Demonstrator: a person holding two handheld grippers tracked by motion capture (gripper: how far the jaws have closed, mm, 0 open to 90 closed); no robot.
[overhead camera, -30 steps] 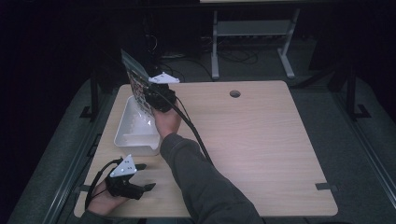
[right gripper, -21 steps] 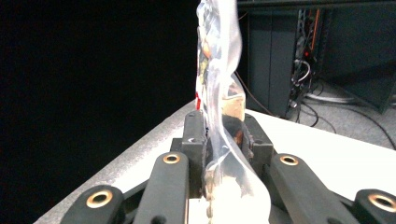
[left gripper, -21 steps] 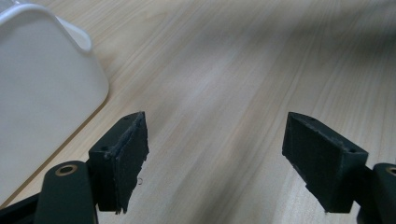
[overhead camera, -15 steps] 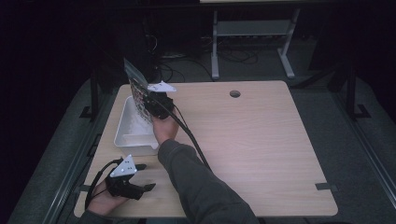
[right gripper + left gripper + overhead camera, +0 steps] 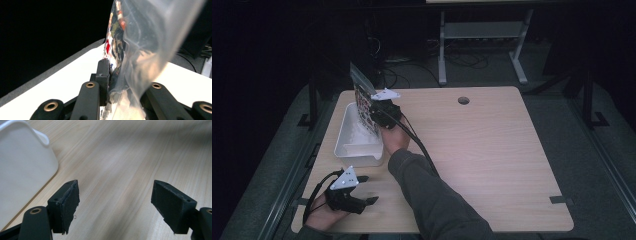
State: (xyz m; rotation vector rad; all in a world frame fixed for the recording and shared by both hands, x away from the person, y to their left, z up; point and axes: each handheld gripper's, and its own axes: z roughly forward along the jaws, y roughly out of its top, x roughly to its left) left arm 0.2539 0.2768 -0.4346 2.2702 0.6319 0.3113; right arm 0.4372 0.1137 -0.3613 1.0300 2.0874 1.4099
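Your right gripper (image 5: 371, 106) is clamped on the clear printed plastic bag (image 5: 362, 97), held upright over the white rectangular plastic tub (image 5: 347, 145); bag not yet in. Left gripper (image 5: 364, 189) wide open, empty, near left.

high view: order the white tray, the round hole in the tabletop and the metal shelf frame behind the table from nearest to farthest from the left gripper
From the left gripper:
1. White tray, just beyond it at the table's left edge.
2. Round hole, far side of the tabletop, to the right.
3. Metal shelf frame, on the floor past the table.

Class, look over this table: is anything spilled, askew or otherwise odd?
Nothing is spilled. The one oddity: the clear printed bag stands on edge, tilted over the white bin, only because the right gripper pinches it. The left gripper rests open on the table.
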